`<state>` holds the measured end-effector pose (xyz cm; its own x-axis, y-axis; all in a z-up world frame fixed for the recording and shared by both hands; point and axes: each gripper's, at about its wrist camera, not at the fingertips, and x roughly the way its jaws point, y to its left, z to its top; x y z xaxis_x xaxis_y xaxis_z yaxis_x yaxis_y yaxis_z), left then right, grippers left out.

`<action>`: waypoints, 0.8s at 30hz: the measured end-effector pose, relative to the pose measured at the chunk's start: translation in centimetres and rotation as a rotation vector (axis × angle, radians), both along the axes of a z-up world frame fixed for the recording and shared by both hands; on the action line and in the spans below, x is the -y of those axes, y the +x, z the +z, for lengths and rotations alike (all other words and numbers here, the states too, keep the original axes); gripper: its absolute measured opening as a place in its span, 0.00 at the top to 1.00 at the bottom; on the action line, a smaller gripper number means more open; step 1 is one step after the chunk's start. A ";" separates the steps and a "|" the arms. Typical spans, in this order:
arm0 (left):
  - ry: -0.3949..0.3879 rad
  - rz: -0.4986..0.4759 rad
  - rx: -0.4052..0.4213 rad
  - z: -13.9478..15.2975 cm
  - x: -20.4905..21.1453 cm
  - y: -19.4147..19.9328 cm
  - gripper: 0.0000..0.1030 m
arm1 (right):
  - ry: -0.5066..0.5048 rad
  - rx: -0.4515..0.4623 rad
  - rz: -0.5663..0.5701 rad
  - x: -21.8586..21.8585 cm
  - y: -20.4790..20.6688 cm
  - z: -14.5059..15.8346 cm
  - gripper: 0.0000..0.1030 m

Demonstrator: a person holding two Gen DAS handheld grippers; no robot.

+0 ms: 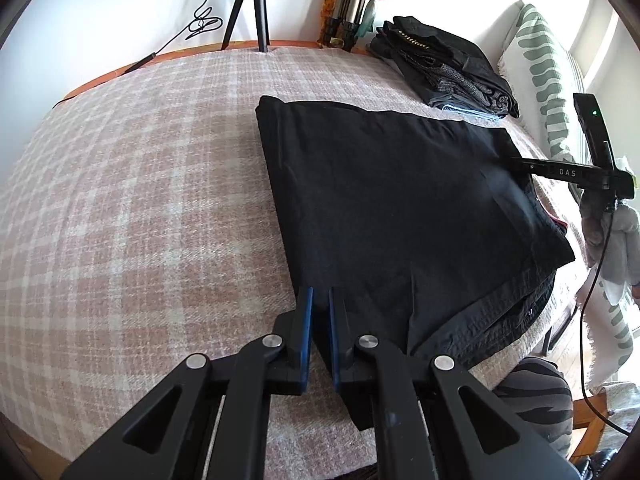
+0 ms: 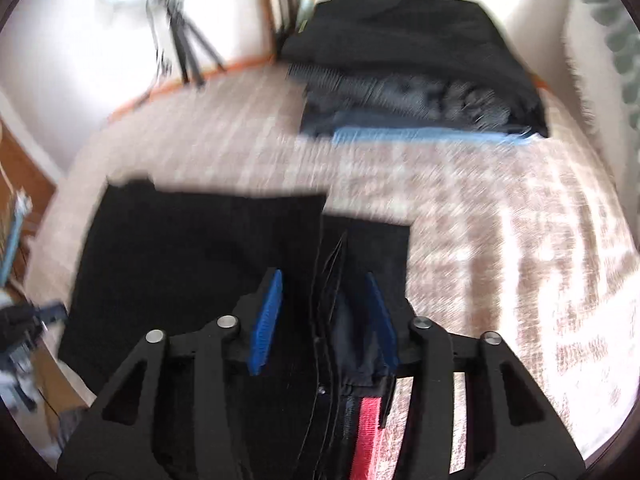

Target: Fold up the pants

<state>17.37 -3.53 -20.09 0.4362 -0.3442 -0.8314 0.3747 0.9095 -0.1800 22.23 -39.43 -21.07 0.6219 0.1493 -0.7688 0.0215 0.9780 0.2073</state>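
Observation:
Black pants (image 1: 400, 200) lie folded into a rough rectangle on the plaid blanket (image 1: 140, 180). My left gripper (image 1: 321, 312) sits at their near left corner, its blue pads almost together with the black cloth pinched between them. The right wrist view is blurred. In it my right gripper (image 2: 324, 312) stands open over the pants (image 2: 200, 248), blue pads well apart, with a cloth edge and seam running between them but not pressed. A red strip (image 2: 368, 432) shows at the fabric under its right finger. From the left wrist view, that gripper's black body (image 1: 568, 172) reaches over the pants' far right edge.
A stack of folded dark clothes (image 1: 448, 68) sits at the back right of the bed, above a light blue layer (image 2: 432, 136). Tripods (image 1: 256, 4) stand behind the bed. A green-patterned pillow (image 1: 540, 60) is at the right. A person's striped knee (image 1: 536, 400) shows bottom right.

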 end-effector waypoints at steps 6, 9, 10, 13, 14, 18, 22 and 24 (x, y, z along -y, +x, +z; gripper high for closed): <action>0.005 -0.046 0.030 1.3 0.5 -1.2 0.95 | 0.046 0.126 0.065 -0.7 -0.2 2.9 0.55; -0.006 -0.085 0.026 1.5 1.0 -1.6 0.95 | 0.052 0.090 0.146 -2.8 1.5 1.8 0.55; -0.009 -0.100 0.022 1.4 1.2 -1.7 0.95 | 0.044 0.068 0.155 -3.2 2.2 1.2 0.55; 0.017 -0.134 0.000 0.5 1.8 -2.0 0.95 | 0.003 0.019 0.156 -3.8 3.3 -0.5 0.55; 0.025 -0.138 -0.006 0.2 1.9 -2.0 0.95 | -0.008 0.008 0.153 -3.7 3.6 -0.9 0.55; 0.041 -0.163 -0.025 -0.7 1.9 -2.3 0.95 | -0.071 -0.019 0.149 -3.7 4.1 -2.4 0.55; 0.082 -0.204 0.012 -1.1 2.4 -3.2 0.95 | -0.116 -0.050 0.149 -4.2 4.6 -2.3 0.55; 0.060 -0.186 0.005 -0.9 2.1 -3.2 0.95 | -0.100 -0.060 0.138 -4.4 4.5 -1.3 0.55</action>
<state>14.21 -5.60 -20.99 0.3739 -0.3690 -0.8509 0.5383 0.8334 -0.1250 26.76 -35.03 -22.39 0.5533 0.1510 -0.8192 -0.1049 0.9882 0.1113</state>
